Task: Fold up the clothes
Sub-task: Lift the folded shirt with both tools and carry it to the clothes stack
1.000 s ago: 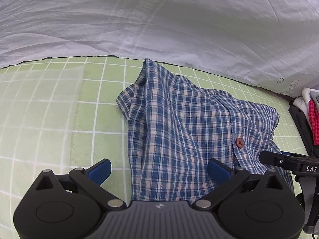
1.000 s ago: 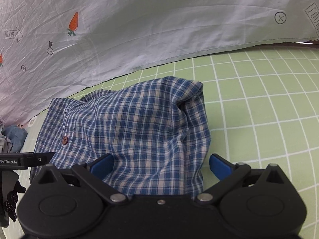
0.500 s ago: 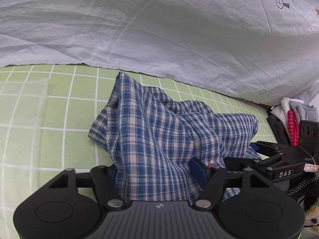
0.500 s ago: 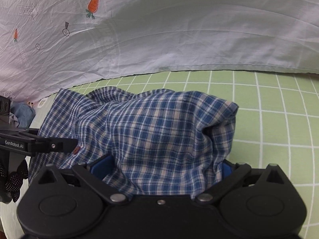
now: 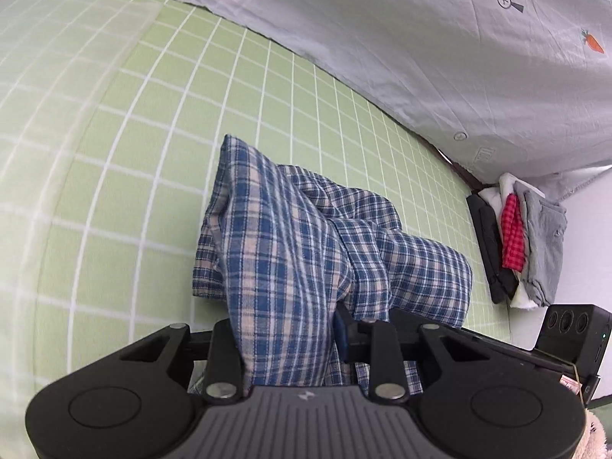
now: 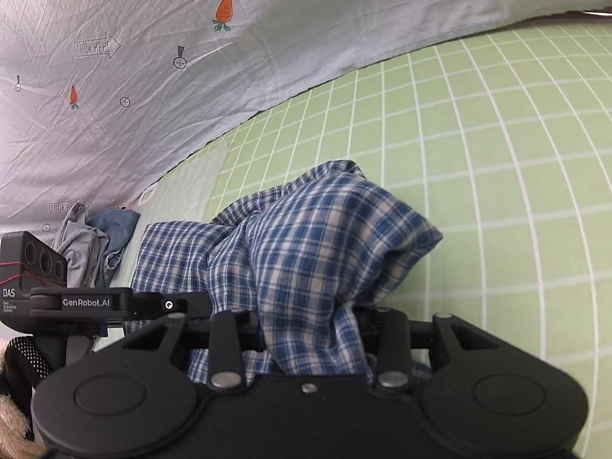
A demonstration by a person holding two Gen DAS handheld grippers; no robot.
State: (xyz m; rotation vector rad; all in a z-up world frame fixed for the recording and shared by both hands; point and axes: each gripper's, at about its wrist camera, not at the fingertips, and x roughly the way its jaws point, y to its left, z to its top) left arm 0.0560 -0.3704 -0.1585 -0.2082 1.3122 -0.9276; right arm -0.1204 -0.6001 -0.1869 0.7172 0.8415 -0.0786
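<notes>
**A:** ok so where's the shirt at? All I get is plaid.

**B:** On the green mat, bunched up in a heap, with its near edge pulled up into both grippers. Left gripper has a thick fold of plaid running straight between its fingers, and its jaws are closing on it. The cloth fills the whole gap, so it's pinching the shirt.

**A:** And the right one?

**B:** Same deal. Right gripper has the fabric stuffed between its fingers, jaws closing on it. You can't see its pads at all; the plaid covers them. On the left, only a sliver of blue pad peeks out beside the fold.

**A:** Can you see a collar or sleeves?

**B:** Nope, too crumpled. I can't tell which part of the shirt each one has.

**A:** What's the stuff at the edges?

**B:** Left view: a stack of folded clothes at the mat's far right, by the white sheet. Right view: a loose clothes pile at the left, partly hidden behind the other gripper's body.
</notes>
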